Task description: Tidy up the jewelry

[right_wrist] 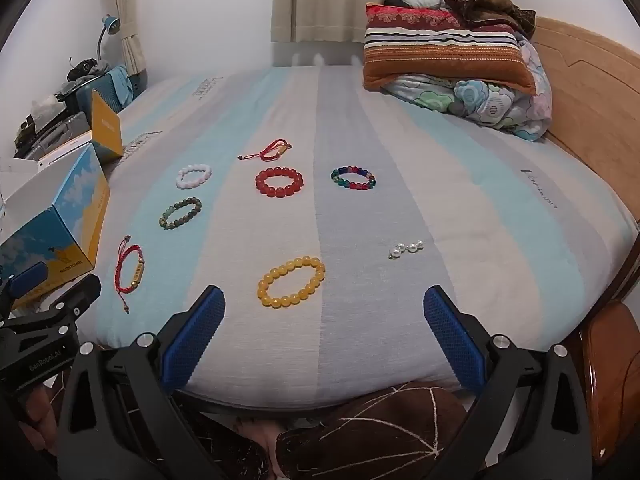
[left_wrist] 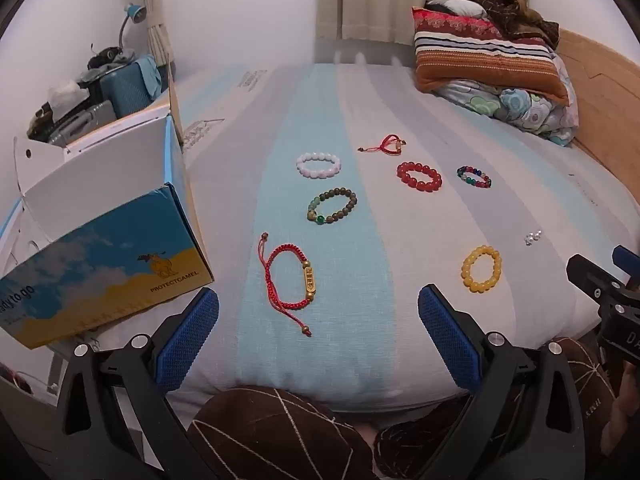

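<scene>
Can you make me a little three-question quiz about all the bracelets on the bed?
1. True or false: the yellow bead bracelet lies nearer the right gripper than the red bead bracelet does.
2. Which piece lies closest to the camel-print box? A) multicolored bead bracelet B) red cord bracelet with a gold charm C) pearl piece
3. Fill in: the left gripper is ____ and holds nothing.

Key: 1 true. 2 B. 3 open.
</scene>
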Tool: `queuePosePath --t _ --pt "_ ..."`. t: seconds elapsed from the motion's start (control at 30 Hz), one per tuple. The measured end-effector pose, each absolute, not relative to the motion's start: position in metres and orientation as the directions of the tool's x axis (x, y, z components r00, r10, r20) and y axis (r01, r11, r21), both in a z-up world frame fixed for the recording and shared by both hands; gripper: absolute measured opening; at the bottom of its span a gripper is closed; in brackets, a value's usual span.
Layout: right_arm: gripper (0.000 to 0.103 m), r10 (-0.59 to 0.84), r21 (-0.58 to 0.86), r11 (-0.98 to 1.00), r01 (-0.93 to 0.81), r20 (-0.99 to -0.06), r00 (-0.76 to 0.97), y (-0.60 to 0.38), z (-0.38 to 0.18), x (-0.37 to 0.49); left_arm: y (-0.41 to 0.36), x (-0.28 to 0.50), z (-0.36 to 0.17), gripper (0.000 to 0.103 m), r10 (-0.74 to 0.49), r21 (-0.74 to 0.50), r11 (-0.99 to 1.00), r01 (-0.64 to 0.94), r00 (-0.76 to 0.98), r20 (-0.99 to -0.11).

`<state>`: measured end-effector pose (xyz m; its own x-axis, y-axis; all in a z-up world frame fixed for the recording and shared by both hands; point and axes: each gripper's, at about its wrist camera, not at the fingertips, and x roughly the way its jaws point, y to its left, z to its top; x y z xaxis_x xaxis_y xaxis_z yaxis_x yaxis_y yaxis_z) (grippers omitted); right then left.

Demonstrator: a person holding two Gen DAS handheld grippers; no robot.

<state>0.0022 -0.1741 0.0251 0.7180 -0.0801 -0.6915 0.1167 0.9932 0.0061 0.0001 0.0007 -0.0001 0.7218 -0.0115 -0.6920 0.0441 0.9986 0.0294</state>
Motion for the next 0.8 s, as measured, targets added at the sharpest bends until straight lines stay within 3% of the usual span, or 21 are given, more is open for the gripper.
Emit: queuePosePath --t 0.8 --pt "0.096 -0.088 -0.012 0.994 0.112 -0.706 0.703 -0.172 0.023 0.004 0.002 0.002 -0.001 0.097 -0.042 0.001 0.998 0.060 0.700 -0.712"
